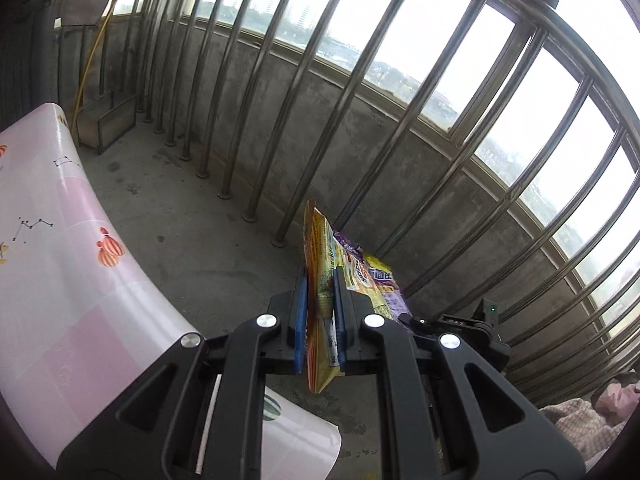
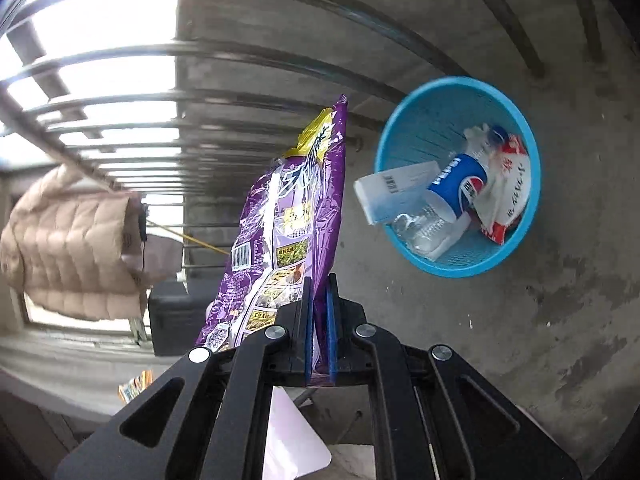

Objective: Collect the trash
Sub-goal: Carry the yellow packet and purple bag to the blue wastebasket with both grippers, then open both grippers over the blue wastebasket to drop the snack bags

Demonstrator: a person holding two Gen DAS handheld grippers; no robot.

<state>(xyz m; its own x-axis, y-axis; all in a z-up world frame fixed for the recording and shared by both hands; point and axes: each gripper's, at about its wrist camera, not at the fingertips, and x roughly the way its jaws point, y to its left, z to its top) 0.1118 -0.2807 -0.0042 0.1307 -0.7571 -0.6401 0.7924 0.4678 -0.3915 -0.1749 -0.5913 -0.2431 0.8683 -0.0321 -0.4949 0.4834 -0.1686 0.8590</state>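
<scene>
On a bare concrete balcony floor fenced by steel railing bars, both grippers are carrying snack bags. The left gripper has its 2 blue pads clamped on a crinkly yellow-orange foil snack bag, which stands up edge-on between the fingers and sticks out above and below them. Just to its right in the left wrist view you can see the purple and yellow plastic snack bag, with the black body of the other gripper right behind it.

In the right wrist view, the right gripper is pinched tight on the lower edge of that purple bag, fingers basically together with only the thin film between them. The bag rises up and leans a bit left, barcode side showing.

The round blue plastic mesh trash basket sits on the floor to the right of the purple bag, near the railing, apart from both bags. Inside it: a white flat carton with a barcode poking over the rim, a clear plastic bottle with a blue Pepsi label, and a white and red wrapper.

A glossy pink patterned tabletop fills the left side of the left view. A beige puffer jacket hangs at the left of the right view.
</scene>
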